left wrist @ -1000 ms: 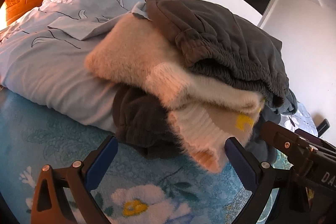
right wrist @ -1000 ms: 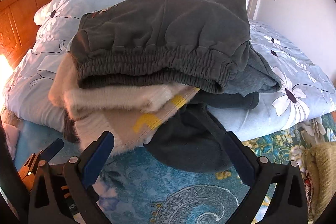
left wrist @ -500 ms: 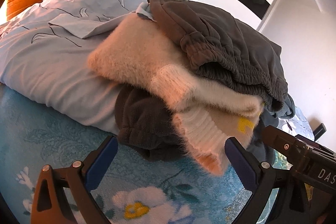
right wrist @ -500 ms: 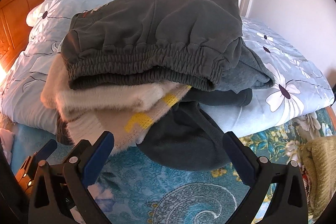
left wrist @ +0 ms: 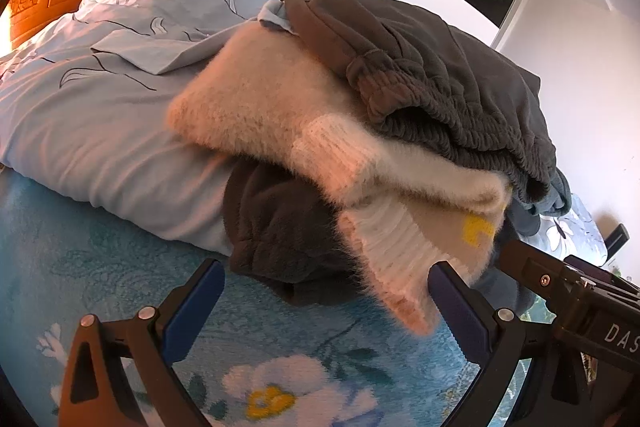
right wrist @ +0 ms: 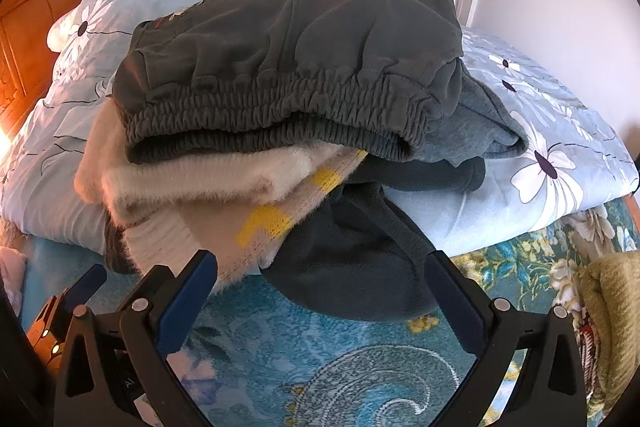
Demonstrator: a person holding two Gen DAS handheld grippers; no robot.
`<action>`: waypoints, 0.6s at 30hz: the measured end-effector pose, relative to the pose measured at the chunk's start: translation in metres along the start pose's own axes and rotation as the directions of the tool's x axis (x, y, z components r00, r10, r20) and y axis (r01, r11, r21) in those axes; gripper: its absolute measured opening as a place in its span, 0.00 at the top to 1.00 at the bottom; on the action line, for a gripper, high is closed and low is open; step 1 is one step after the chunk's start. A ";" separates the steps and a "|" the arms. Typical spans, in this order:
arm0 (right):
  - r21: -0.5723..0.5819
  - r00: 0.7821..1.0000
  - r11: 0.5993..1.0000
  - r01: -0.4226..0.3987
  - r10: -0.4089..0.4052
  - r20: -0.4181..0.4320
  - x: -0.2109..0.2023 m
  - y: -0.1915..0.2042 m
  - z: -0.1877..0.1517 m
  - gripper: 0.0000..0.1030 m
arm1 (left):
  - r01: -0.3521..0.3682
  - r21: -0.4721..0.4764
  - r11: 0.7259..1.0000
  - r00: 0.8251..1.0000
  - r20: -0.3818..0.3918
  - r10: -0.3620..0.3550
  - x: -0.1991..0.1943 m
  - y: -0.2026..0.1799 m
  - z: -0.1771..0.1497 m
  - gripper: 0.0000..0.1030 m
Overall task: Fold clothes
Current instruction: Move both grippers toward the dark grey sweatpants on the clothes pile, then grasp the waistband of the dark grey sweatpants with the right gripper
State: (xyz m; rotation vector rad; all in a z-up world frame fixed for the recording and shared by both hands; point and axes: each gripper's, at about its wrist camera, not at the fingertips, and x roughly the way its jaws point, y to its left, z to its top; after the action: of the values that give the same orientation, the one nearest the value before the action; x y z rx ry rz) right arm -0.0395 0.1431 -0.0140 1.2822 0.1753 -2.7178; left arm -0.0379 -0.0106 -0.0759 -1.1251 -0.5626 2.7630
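A stack of folded clothes lies on a bed. On top are dark grey trousers point(right wrist: 296, 67) point(left wrist: 448, 75) with an elastic waistband. Under them is a fluffy cream sweater point(left wrist: 280, 119) point(right wrist: 208, 195) with a yellow mark. A dark fleece garment point(right wrist: 352, 251) point(left wrist: 280, 235) hangs out at the bottom, and a blue-grey garment point(right wrist: 476, 127) shows at the right. My left gripper point(left wrist: 326, 291) is open in front of the stack's lower left corner, nothing between its fingers. My right gripper point(right wrist: 320, 283) is open just before the dark fleece, empty.
The stack rests on a pale blue flowered duvet point(left wrist: 100, 99) point(right wrist: 552, 147) over a teal floral blanket point(left wrist: 80, 259) point(right wrist: 340, 367). An orange wooden headboard point(right wrist: 36, 27) stands at the left, white wardrobe doors behind. A yellow-green knit item point(right wrist: 612, 327) lies at the right edge. The right gripper's body point(left wrist: 580, 303) shows in the left wrist view.
Both grippers have moved a little closer to the stack, which looms larger in each view. The clothes have not moved and both grippers stay open.
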 end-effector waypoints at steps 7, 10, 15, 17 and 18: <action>0.002 1.000 1.000 -0.016 0.016 -0.011 0.001 0.001 0.004 0.00 | -0.008 -0.012 1.000 1.000 0.016 0.009 -0.002 0.003 0.004 0.00; 0.035 0.998 0.999 -0.035 0.033 0.047 -0.013 -0.009 0.019 0.00 | -0.012 -0.060 0.998 0.999 0.041 0.015 -0.009 0.017 0.011 0.00; 0.140 0.979 0.969 -0.202 0.194 0.066 -0.015 -0.021 0.061 0.00 | -0.054 -0.089 0.995 0.994 0.089 0.062 -0.018 0.033 0.024 0.00; 0.224 0.941 0.914 -0.337 0.329 0.076 -0.006 -0.023 0.071 0.00 | -0.094 -0.083 0.992 0.991 0.089 0.102 -0.018 0.036 0.026 0.00; 0.255 0.929 0.893 -0.370 0.360 0.086 -0.001 -0.023 0.074 0.01 | -0.106 -0.086 0.991 0.990 0.087 0.113 -0.019 0.039 0.025 0.00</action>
State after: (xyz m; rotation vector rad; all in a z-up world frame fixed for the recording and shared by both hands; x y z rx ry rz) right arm -0.0991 0.1543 0.0351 1.1799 -0.4127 -2.4904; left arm -0.0400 -0.0581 -0.0617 -1.0815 -0.6477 2.9231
